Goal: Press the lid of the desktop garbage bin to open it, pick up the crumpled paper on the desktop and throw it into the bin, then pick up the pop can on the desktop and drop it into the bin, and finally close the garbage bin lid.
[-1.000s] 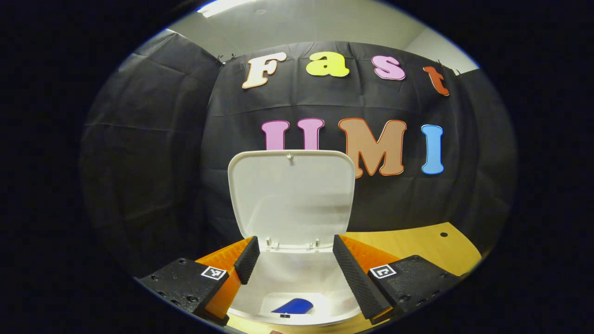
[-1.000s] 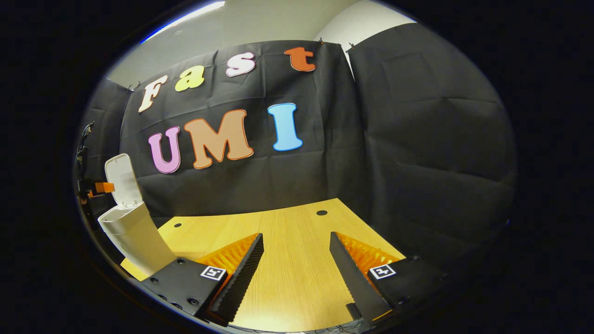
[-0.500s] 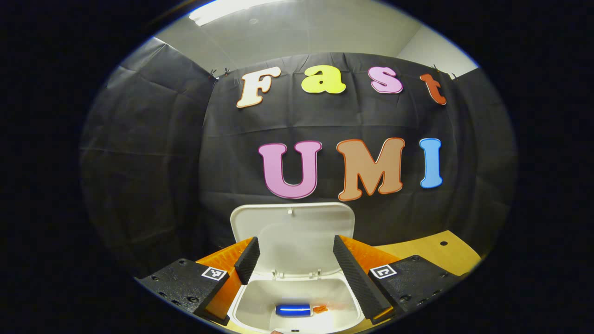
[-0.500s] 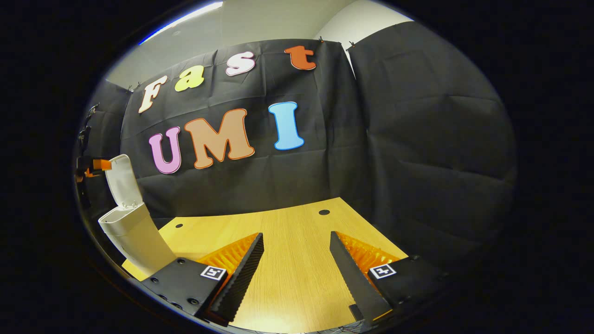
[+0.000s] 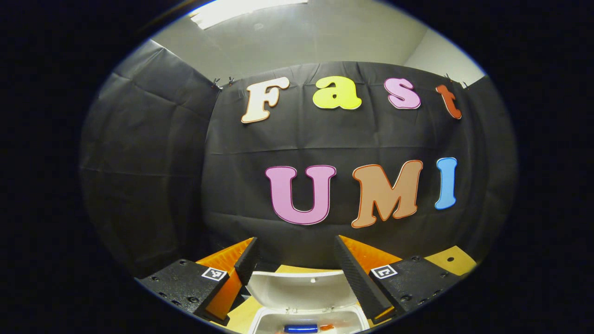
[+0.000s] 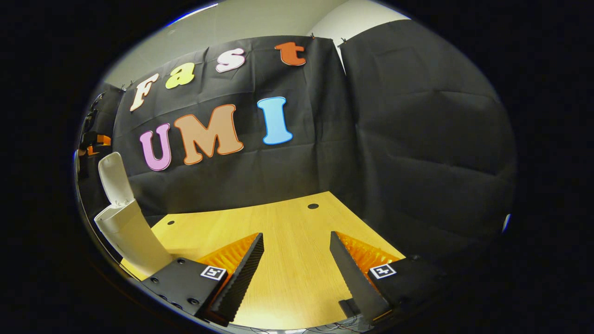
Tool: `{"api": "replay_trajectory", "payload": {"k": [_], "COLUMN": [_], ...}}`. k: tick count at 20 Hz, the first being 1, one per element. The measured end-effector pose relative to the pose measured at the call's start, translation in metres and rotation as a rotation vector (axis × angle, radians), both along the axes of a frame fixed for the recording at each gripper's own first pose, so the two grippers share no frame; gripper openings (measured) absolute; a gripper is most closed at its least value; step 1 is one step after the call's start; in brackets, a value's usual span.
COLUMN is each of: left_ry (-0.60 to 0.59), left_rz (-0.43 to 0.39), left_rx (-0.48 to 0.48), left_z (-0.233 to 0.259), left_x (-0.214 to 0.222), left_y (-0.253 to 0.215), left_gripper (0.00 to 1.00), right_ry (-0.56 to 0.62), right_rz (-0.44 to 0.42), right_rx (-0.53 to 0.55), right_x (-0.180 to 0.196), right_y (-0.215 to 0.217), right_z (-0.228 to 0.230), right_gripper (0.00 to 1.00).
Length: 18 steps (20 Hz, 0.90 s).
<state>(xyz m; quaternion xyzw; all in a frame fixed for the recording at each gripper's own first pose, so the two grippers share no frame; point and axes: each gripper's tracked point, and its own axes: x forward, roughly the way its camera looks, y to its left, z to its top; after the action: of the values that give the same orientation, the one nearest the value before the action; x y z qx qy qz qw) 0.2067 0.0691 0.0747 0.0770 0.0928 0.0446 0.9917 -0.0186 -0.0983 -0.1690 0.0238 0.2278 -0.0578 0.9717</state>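
The white desktop bin [image 5: 308, 321] stands open below my left gripper [image 5: 295, 248], its lid [image 5: 299, 291] upright behind the opening. A blue pop can [image 5: 300, 328] lies on its side at the bottom of the bin, with a small orange scrap [image 5: 326, 327] beside it. My left gripper hovers above the bin, open, nothing between its fingers. In the right gripper view the same bin [image 6: 130, 236] stands at the far left of the wooden table [image 6: 278, 241] with its lid [image 6: 112, 178] raised. My right gripper [image 6: 296, 241] is open over bare tabletop, and the left gripper [image 6: 95, 141] shows above the lid.
Black cloth walls close the booth behind and on both sides of the table. Two small dark holes [image 6: 313, 206] mark the tabletop near its far edge. The table's right corner [image 5: 448, 260] shows beyond the bin.
My left gripper has risen well above the bin, so the bin and its lid have dropped to the bottom of its view. My right gripper has shifted only slightly.
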Motion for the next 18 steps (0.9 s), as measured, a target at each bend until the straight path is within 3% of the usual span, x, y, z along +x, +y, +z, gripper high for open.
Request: {"api": "replay_trajectory", "payload": {"k": [1,3,4,7,8,11,18], "left_ry": [0.003,0.037,0.067,0.135,0.086,0.064,0.051], "left_rz": [-0.006,-0.025,-0.023,0.01,-0.006,-0.046,-0.063], "left_rx": [-0.002,-0.038,-0.058,-0.074,-0.036,-0.043,-0.055], "left_z": [-0.001,-0.015,-0.027,-0.059,-0.05,-0.047,-0.047], "left_x": [0.007,0.018,0.02,0.016,0.018,0.011,-0.023], "left_y": [0.0,-0.002,-0.002,0.009,0.01,0.001,-0.002], "left_gripper": [0.99,0.96,0.99,0.97,1.0,0.91,0.93], "right_ry": [0.001,0.001,-0.001,-0.006,-0.007,-0.003,0.004], "right_rz": [-0.005,-0.009,-0.008,-0.01,-0.011,-0.012,0.029], "right_rx": [-0.003,-0.004,-0.004,-0.018,-0.022,-0.014,-0.006], "right_x": [0.0,0.0,0.0,0.001,0.0,0.0,-0.001], "right_y": [-0.002,-0.003,-0.003,-0.004,-0.005,-0.003,0.013], "right_z": [0.001,0.002,0.004,0.008,0.008,0.007,0.003], "right_gripper": [0.96,0.96,0.96,0.96,0.96,0.96,0.96]}}
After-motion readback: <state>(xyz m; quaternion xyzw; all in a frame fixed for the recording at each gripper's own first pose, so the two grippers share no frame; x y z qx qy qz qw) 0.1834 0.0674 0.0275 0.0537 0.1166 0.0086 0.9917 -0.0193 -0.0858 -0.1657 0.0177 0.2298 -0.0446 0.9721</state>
